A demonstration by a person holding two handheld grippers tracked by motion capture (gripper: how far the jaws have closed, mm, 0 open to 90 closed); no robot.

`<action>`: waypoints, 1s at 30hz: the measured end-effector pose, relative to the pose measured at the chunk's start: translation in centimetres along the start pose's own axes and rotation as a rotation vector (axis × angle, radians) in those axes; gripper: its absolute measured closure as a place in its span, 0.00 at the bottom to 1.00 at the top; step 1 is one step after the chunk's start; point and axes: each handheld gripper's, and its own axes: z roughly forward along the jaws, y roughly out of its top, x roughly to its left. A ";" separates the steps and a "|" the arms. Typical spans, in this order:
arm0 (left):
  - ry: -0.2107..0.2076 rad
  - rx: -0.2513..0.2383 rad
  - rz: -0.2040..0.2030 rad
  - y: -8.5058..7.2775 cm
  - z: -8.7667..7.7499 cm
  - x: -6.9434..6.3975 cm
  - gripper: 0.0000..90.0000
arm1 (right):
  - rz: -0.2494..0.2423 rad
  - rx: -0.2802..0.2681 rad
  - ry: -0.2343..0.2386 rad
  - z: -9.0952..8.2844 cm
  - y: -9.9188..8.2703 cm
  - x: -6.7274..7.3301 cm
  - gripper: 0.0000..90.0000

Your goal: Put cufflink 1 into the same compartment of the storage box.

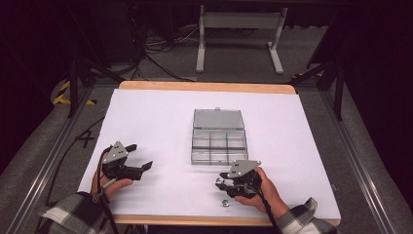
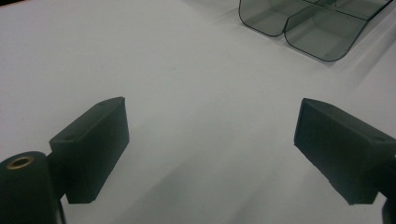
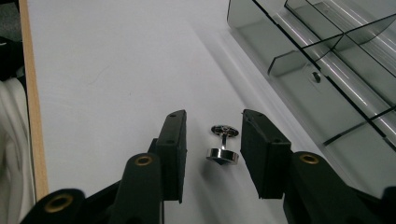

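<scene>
Right gripper view: spool [image 3: 223, 144] between claw [image 3: 214, 147] jaws

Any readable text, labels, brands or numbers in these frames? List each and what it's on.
None readable.
Clear compartment box: no label or print visible.
Small metal part between the right claw's jaws: no marking legible.
Left claw: plain black pads, no text.
White table sheet: blank.
</scene>
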 end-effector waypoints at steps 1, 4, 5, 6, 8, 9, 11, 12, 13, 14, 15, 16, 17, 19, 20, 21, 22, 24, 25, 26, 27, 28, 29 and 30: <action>-0.001 0.000 -0.002 0.0 0.0 0.0 0.12 | 0.000 0.002 0.000 0.0 0.0 0.0 0.70; 0.000 0.000 0.000 0.0 0.0 0.0 0.12 | -0.002 0.014 0.000 0.2 0.0 0.0 0.72; 0.001 0.001 0.000 0.0 0.0 0.0 0.12 | -0.002 0.020 0.000 0.2 0.0 0.0 0.73; 0.001 0.001 0.000 0.0 0.0 0.0 0.12 | 0.001 0.024 -0.001 0.3 0.0 0.0 0.74; 0.000 0.002 0.000 0.0 0.0 0.0 0.12 | 0.008 0.032 0.001 0.4 -0.1 -0.1 0.75; 0.001 0.002 0.001 0.0 0.0 0.0 0.12 | 0.005 0.038 -0.001 0.5 -0.1 -0.1 0.75; 0.002 0.002 0.001 0.0 0.0 0.0 0.12 | 0.006 0.045 -0.001 0.5 -0.1 -0.1 0.75; 0.000 0.002 0.000 0.0 0.0 0.0 0.12 | 0.007 0.050 0.004 0.6 -0.1 -0.1 0.76; -0.001 0.002 0.000 0.0 0.0 0.0 0.12 | 0.007 0.055 0.006 0.6 -0.1 -0.1 0.76; 0.000 0.002 0.000 0.0 0.0 0.0 0.12 | 0.011 0.057 0.010 0.7 -0.1 -0.2 0.75; 0.000 0.004 0.001 0.0 0.0 0.0 0.12 | 0.014 0.063 0.010 0.8 -0.2 -0.2 0.75; 0.000 0.003 0.000 0.0 0.0 0.0 0.12 | 0.015 0.070 0.011 0.8 -0.2 -0.2 0.75; 0.001 0.003 0.002 0.0 0.0 0.0 0.12 | 0.016 0.076 0.008 0.9 -0.2 -0.2 0.75; -0.001 0.003 0.001 0.0 0.0 0.0 0.12 | 0.015 0.086 0.006 1.1 -0.2 -0.2 0.75; -0.001 0.003 0.001 0.0 0.0 0.0 0.12 | 0.020 0.086 0.006 1.1 -0.1 -0.2 0.75; 0.001 0.003 0.001 0.0 0.0 0.0 0.12 | 0.021 0.086 0.007 1.2 -0.1 -0.3 0.75; 0.001 0.001 0.004 0.0 0.0 0.0 0.12 | 0.018 0.088 0.006 1.2 0.0 -0.3 0.75; 0.000 0.003 0.001 0.0 0.0 0.0 0.12 | 0.018 0.089 0.005 1.2 0.0 -0.3 0.76; 0.000 0.001 0.000 0.0 0.0 0.0 0.12 | 0.018 0.090 0.005 1.2 0.0 -0.3 0.78; 0.001 0.001 0.000 0.0 0.0 0.0 0.12 | 0.020 0.091 0.006 1.2 0.0 -0.3 0.81; 0.000 0.001 0.001 0.0 0.0 0.0 0.12 | 0.020 0.091 0.007 1.2 0.0 -0.3 0.81; 0.000 0.001 -0.001 0.0 0.0 0.0 0.12 | 0.021 0.093 0.008 1.2 0.0 -0.3 0.81; 0.000 0.001 0.001 0.0 0.0 0.0 0.12 | 0.018 0.092 0.008 1.2 0.0 -0.3 0.81; 0.000 0.002 0.001 0.0 0.0 0.0 0.12 | 0.017 0.091 0.008 1.2 0.0 -0.3 0.81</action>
